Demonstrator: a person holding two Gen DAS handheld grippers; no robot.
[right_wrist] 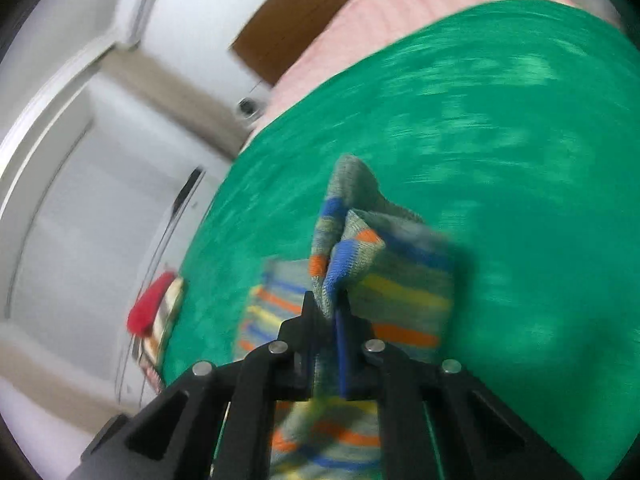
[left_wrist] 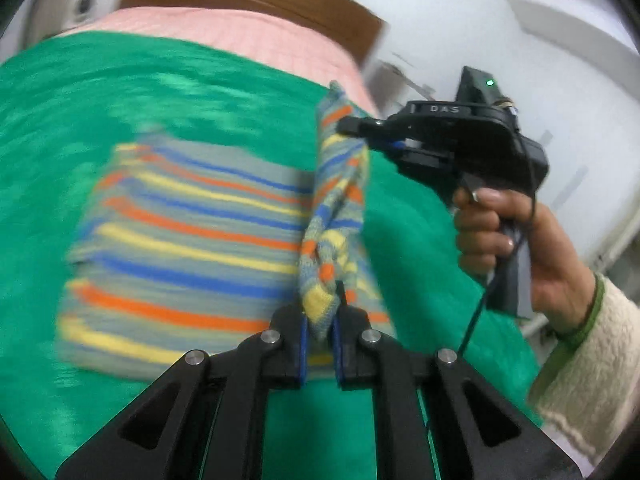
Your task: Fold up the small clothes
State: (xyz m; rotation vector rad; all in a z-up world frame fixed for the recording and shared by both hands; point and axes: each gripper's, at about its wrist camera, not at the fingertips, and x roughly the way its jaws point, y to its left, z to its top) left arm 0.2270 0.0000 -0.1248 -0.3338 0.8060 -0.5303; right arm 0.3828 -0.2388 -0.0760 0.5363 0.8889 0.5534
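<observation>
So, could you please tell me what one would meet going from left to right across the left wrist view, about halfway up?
Green blanket → flat part of the striped garment → its lifted, bunched edge → right claw pinching that edge → the hand holding it → cream sleeve.

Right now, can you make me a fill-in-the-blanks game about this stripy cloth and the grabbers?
1. The stripy cloth lies on a ____ blanket.
2. The left gripper is ____ on the cloth's edge.
3. The right gripper pinches the ____ cloth too.
4. Beyond the blanket lies a ____ sheet.

Missing words: green; shut; same; pink
</observation>
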